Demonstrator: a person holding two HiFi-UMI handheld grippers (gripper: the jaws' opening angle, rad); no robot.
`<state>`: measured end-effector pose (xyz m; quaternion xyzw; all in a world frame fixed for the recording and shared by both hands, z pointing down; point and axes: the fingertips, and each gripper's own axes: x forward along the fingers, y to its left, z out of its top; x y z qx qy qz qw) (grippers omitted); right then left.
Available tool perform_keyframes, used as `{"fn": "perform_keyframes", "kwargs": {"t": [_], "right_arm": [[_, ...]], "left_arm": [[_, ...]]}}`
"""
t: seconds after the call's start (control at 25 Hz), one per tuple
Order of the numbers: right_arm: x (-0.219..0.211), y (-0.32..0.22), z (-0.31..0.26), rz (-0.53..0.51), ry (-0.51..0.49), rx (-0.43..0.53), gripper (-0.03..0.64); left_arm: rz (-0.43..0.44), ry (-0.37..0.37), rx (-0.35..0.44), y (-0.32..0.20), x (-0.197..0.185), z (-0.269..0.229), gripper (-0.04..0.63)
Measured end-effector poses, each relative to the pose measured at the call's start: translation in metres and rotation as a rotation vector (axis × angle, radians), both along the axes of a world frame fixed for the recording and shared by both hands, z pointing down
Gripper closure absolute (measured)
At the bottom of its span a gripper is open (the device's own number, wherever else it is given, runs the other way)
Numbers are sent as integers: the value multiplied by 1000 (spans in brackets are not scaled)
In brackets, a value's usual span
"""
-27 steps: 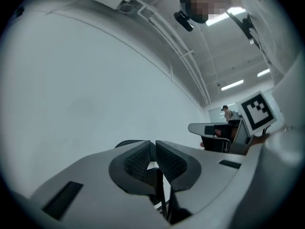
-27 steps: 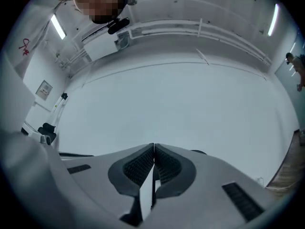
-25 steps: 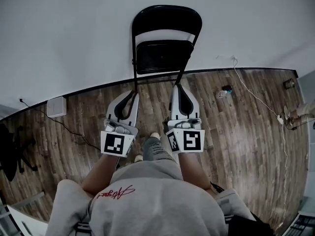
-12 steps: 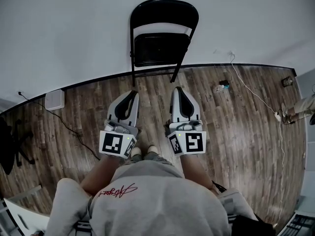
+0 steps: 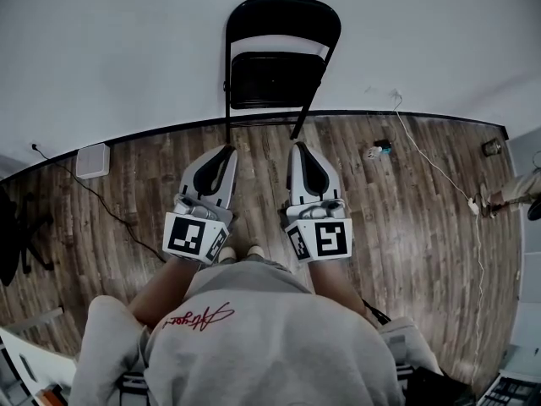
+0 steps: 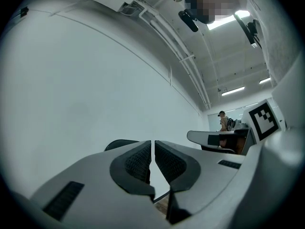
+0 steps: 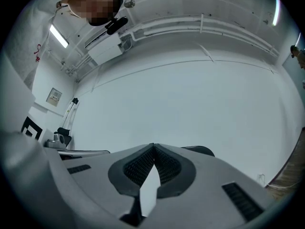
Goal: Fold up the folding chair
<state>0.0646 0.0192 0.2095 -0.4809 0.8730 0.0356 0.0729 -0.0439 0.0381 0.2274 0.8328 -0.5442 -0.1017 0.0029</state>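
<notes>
Plain white wall (image 5: 127, 57) and a wood-plank floor (image 5: 406, 210), pretty bare room apart from a white cable (image 5: 431, 163) trailing over the boards off to the right of the right jaws.

The black folding chair (image 5: 275, 79) sits straight ahead of both sets of jaws, well apart from the tips, up against the wall. From our head view the seat looks flipped up flat under the backrest and the legs read as one thin frame, not a spread stance. So we'd call it folded and leaning on the wall, though the angle is steep and we can't swear the frame is fully collapsed.

The left gripper (image 5: 226, 150) has its jaws all but together, just a hairline slit between the pads and nothing in it. The right gripper (image 5: 297, 148) has its jaws pressed fully together, also empty. Both point roughly level toward the wall, side by side. The top of the chair back just peeks over the jaws in each gripper view.

Our take: the folding itself looks done and nothing is being held. What's left, if anything, is checking that the chair sits stable against the wall.
</notes>
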Motion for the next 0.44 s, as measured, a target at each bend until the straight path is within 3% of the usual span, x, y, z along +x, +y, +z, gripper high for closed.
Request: {"fn": "perform_keyframes", "kwargs": {"t": [0.44], "right_arm": [[3,12,2,-15,-2,-12,600]], "left_arm": [[18,26,-2,8,13,1,558]]}}
